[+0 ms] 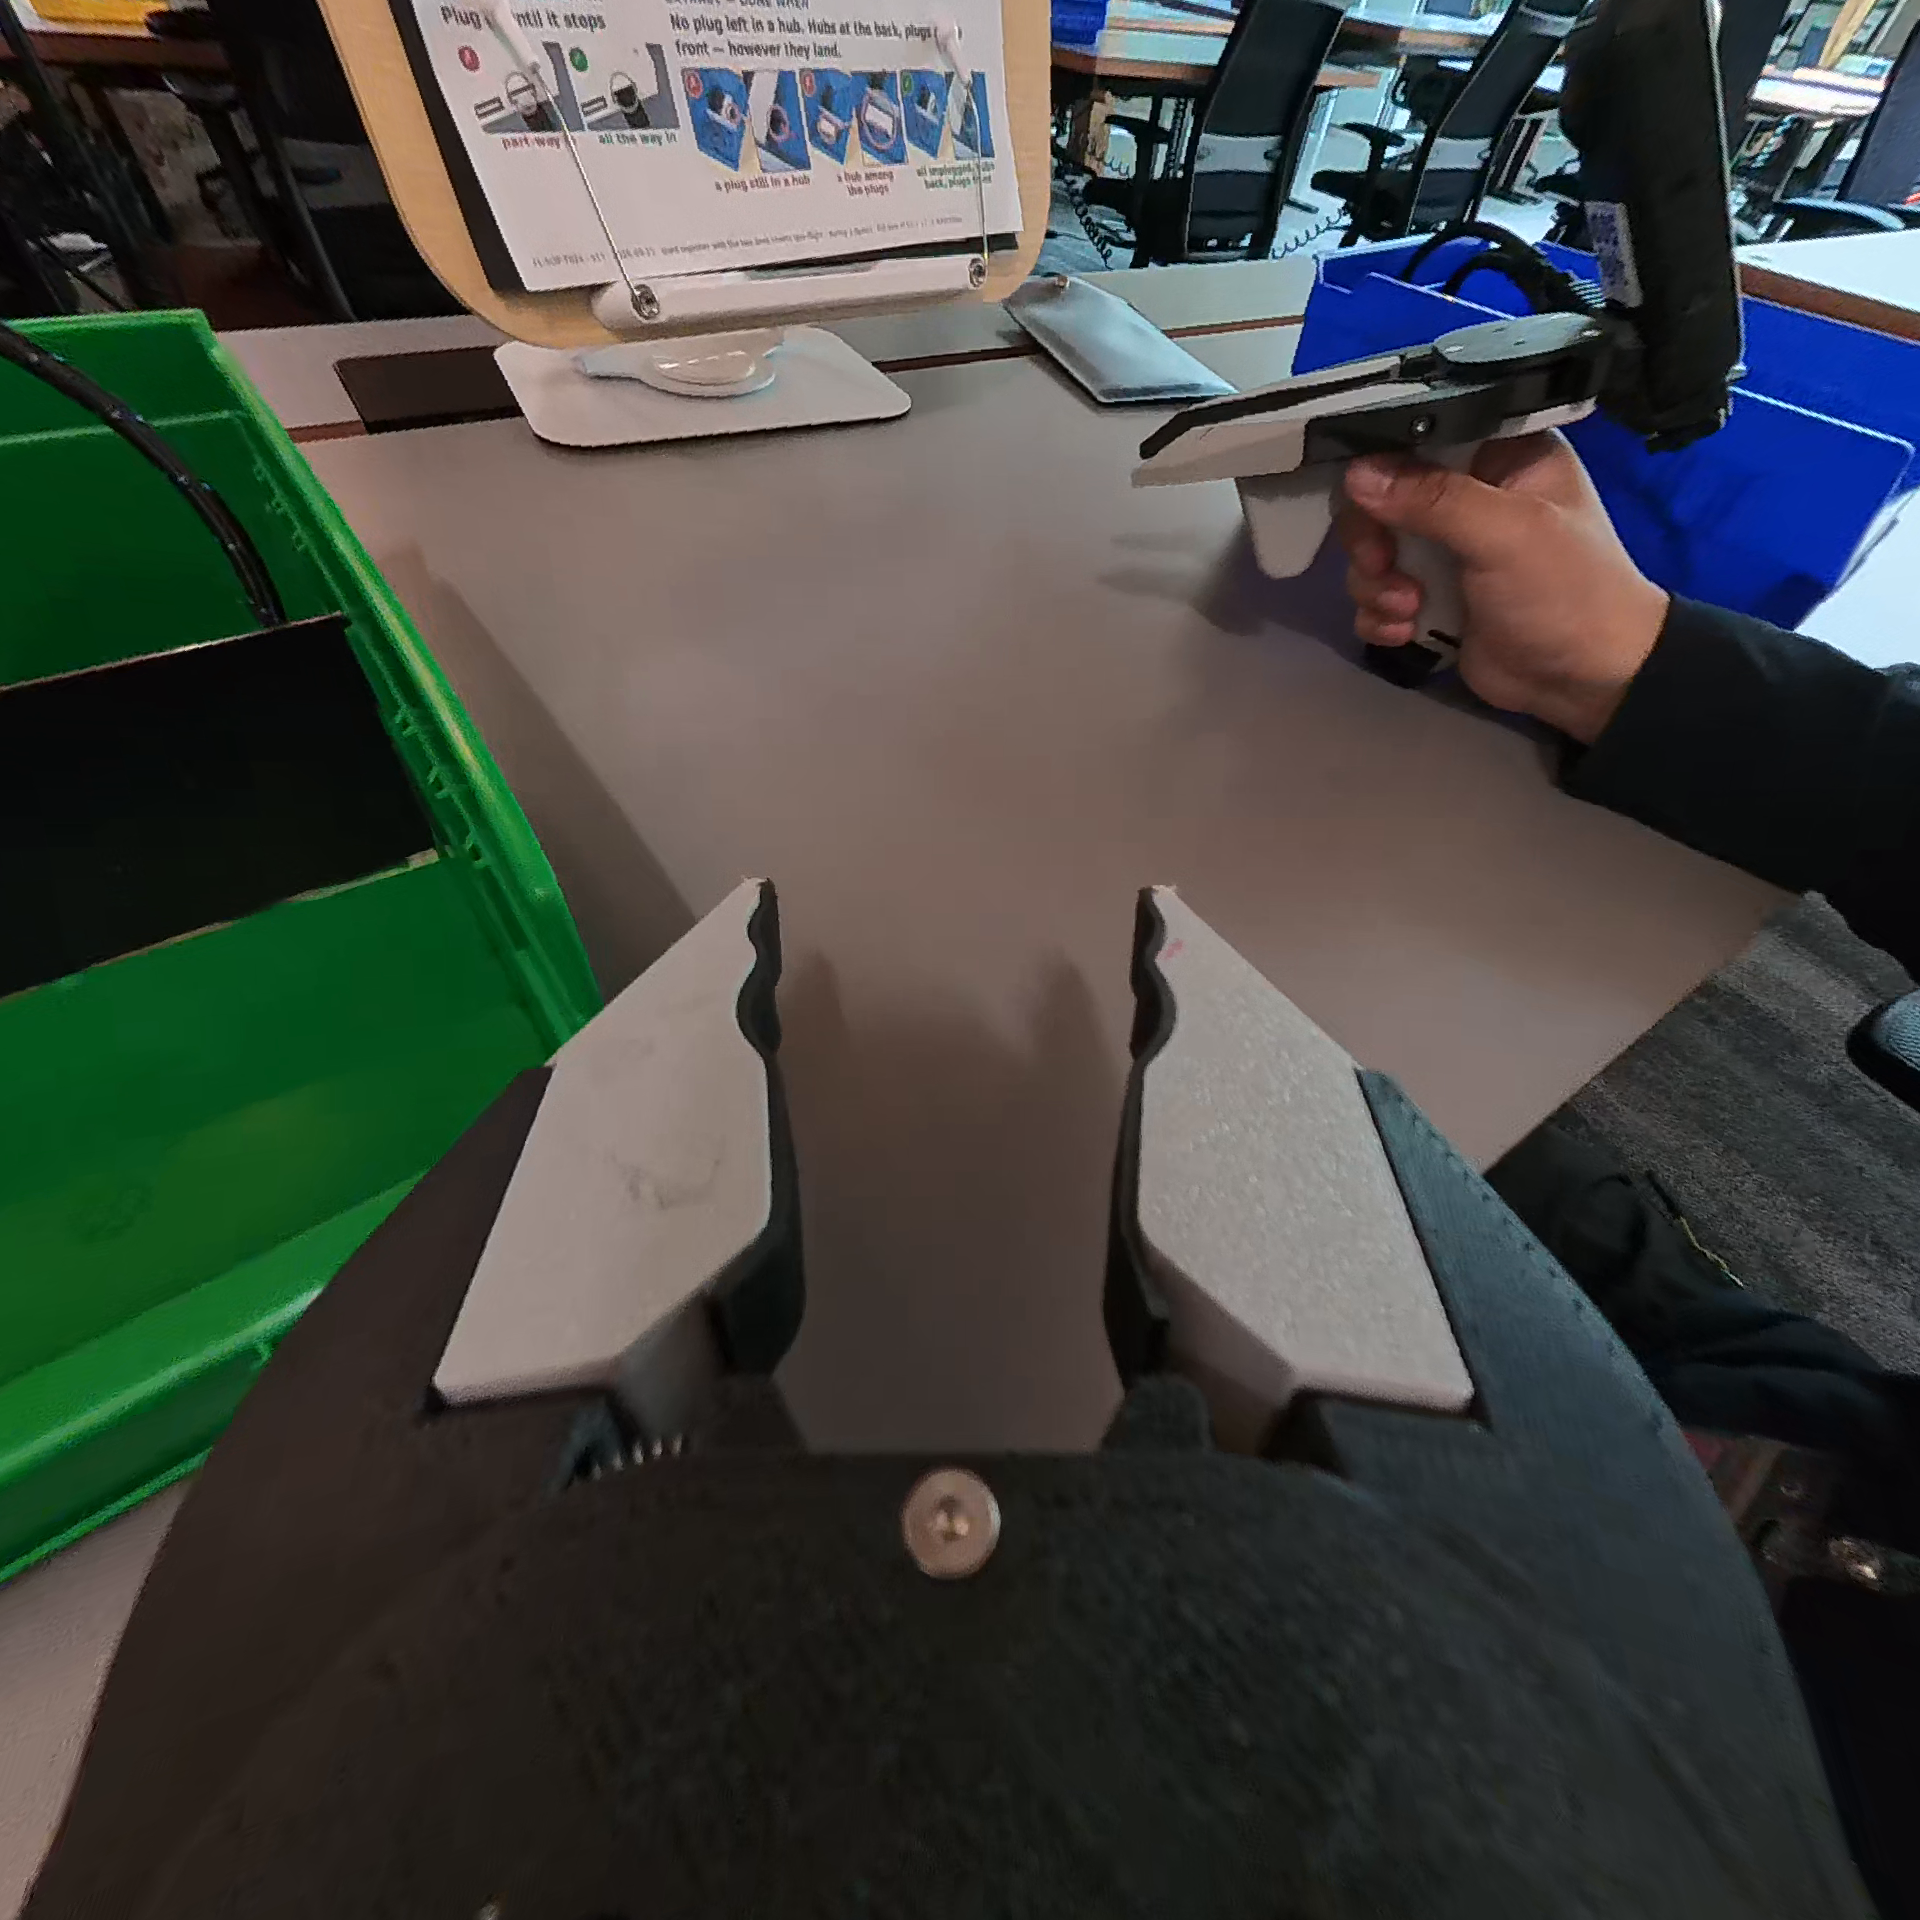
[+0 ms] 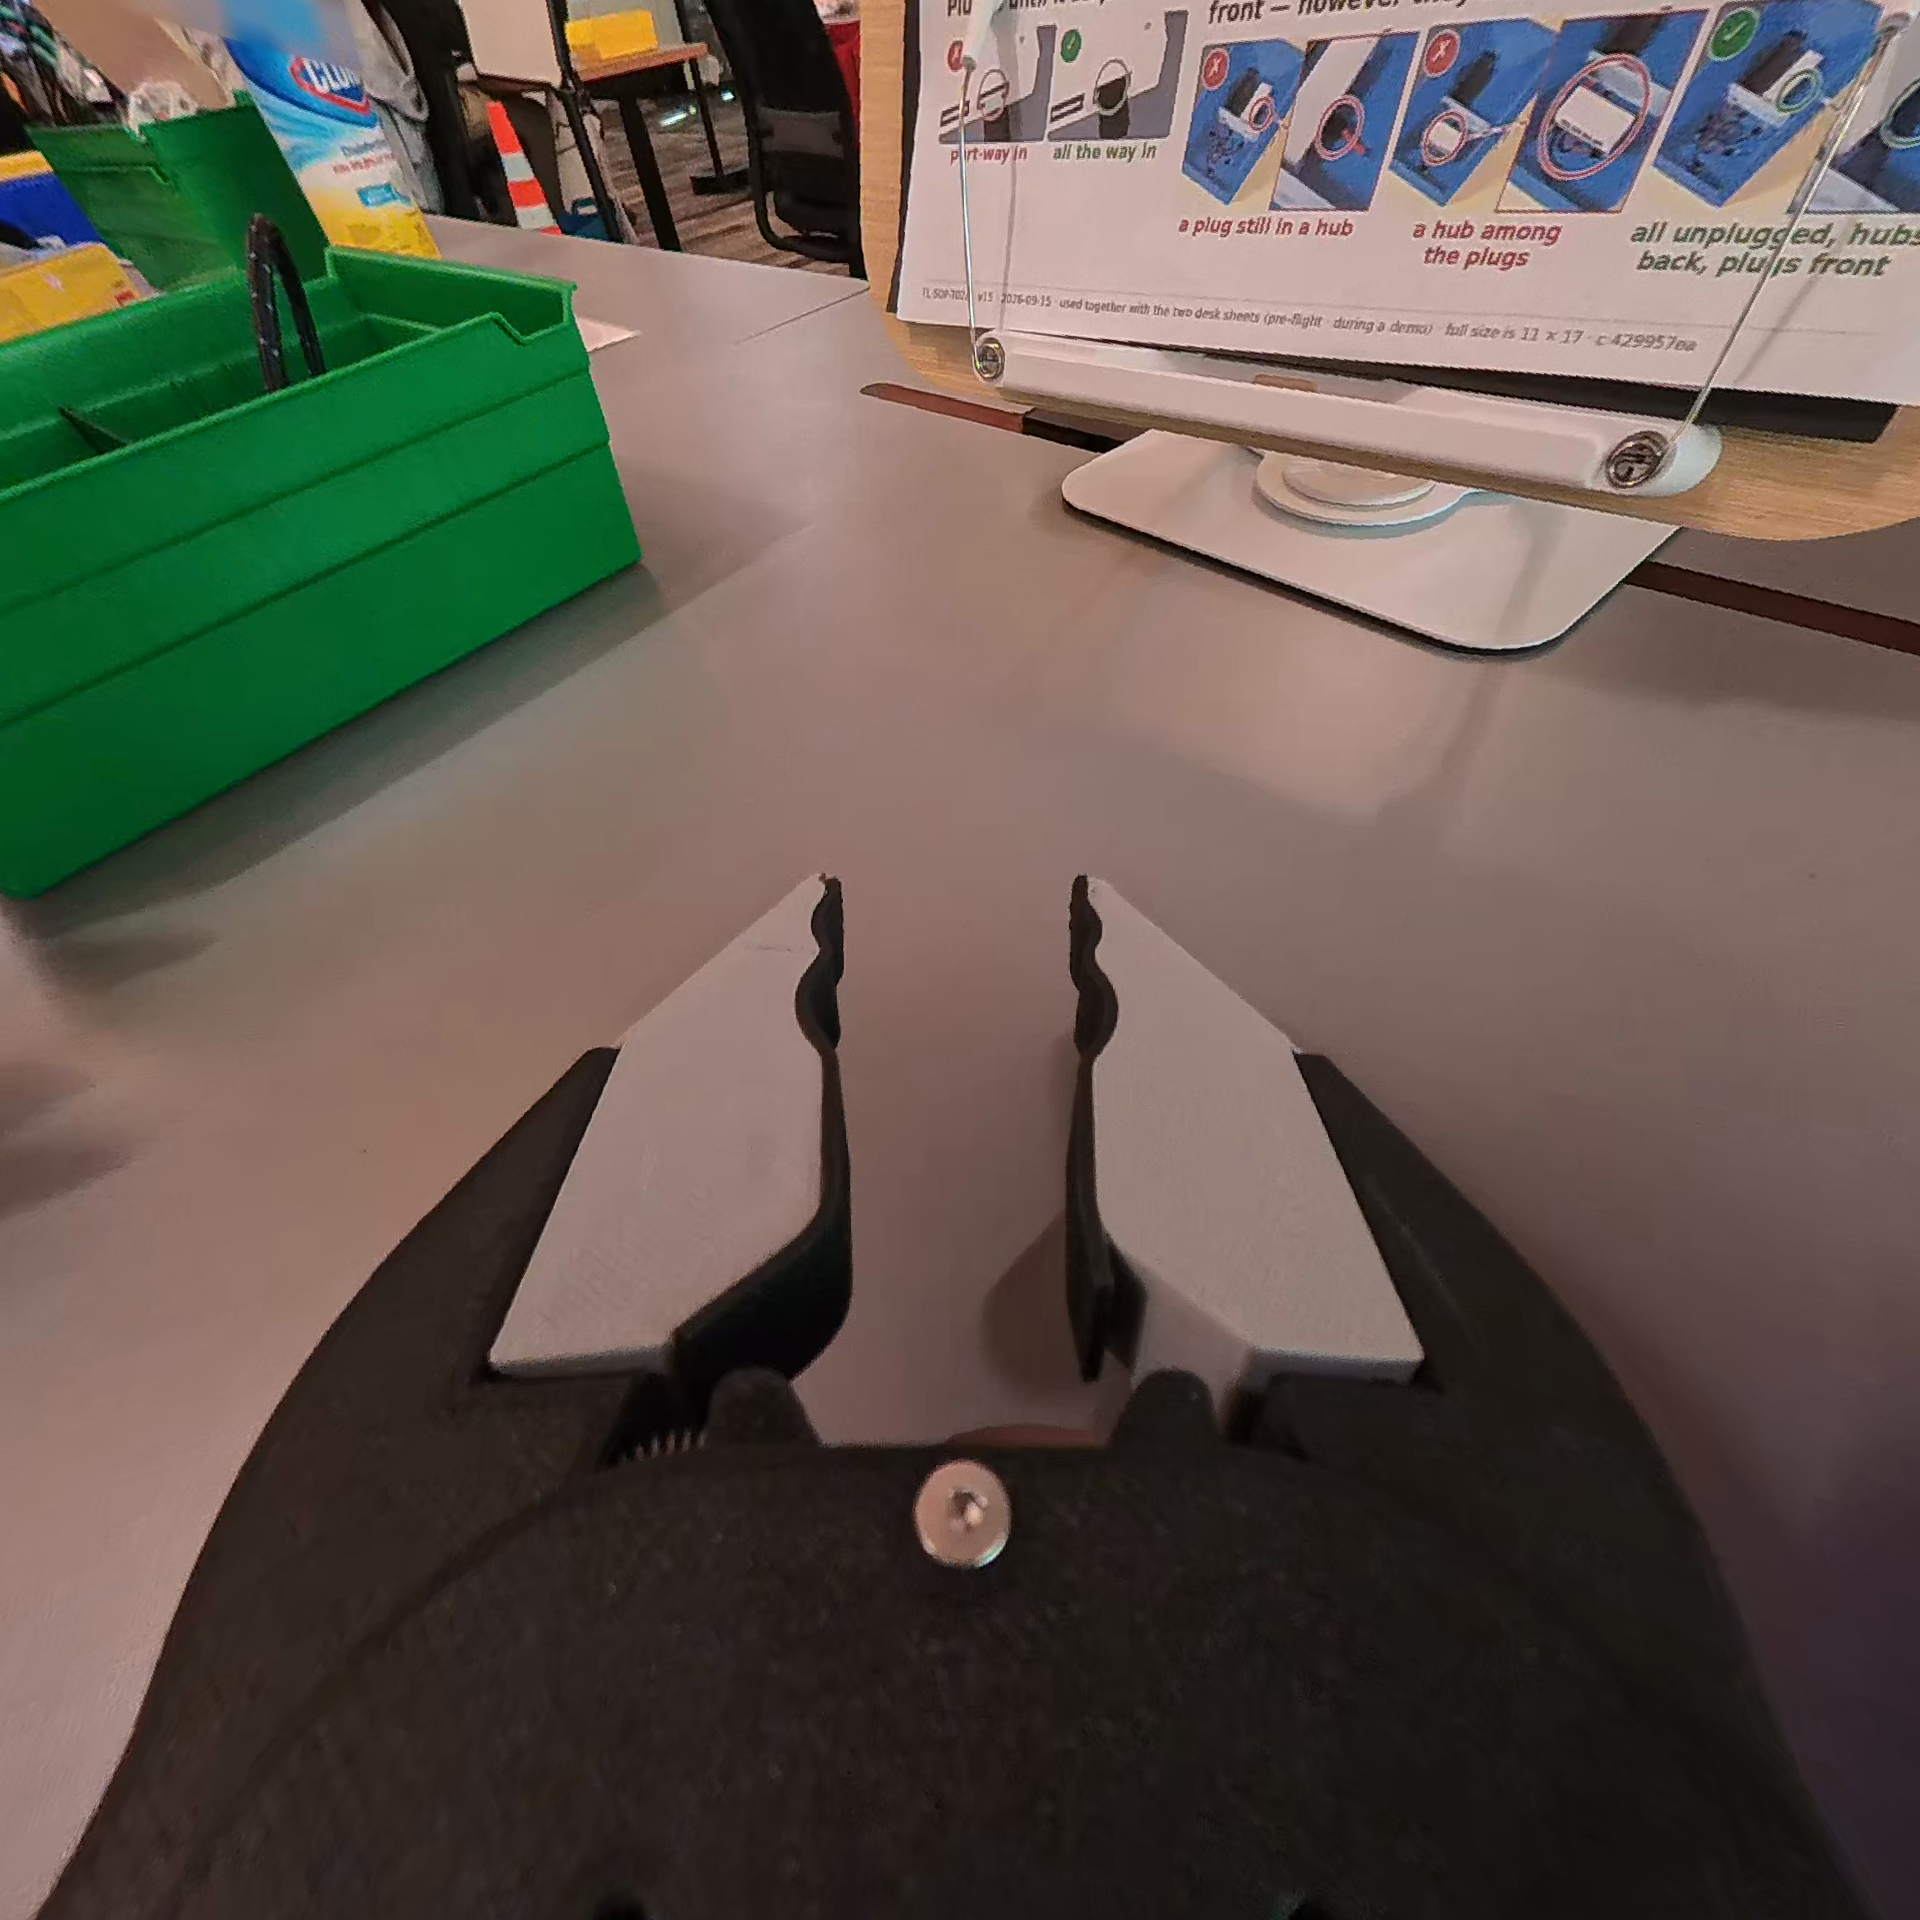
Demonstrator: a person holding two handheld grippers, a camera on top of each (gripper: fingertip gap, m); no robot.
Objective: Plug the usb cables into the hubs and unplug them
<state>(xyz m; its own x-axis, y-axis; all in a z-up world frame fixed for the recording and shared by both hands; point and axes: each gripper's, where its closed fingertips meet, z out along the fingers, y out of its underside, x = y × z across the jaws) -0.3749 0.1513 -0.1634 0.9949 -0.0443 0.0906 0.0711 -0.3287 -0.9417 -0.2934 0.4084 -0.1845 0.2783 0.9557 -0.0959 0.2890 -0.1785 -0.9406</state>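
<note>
Left tool (image 1: 956,894) open-jawed beside green bin (image 1: 208,1039) holding black cable (image 1: 156,457)

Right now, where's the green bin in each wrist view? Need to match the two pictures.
Left wrist view: green bin fills the left edge, close beside the left gripper.
Right wrist view: green bin sits upper left, farther off, a black cable looping out of it.
Shared landmark: the instruction sheet stand on the grey table.
</note>
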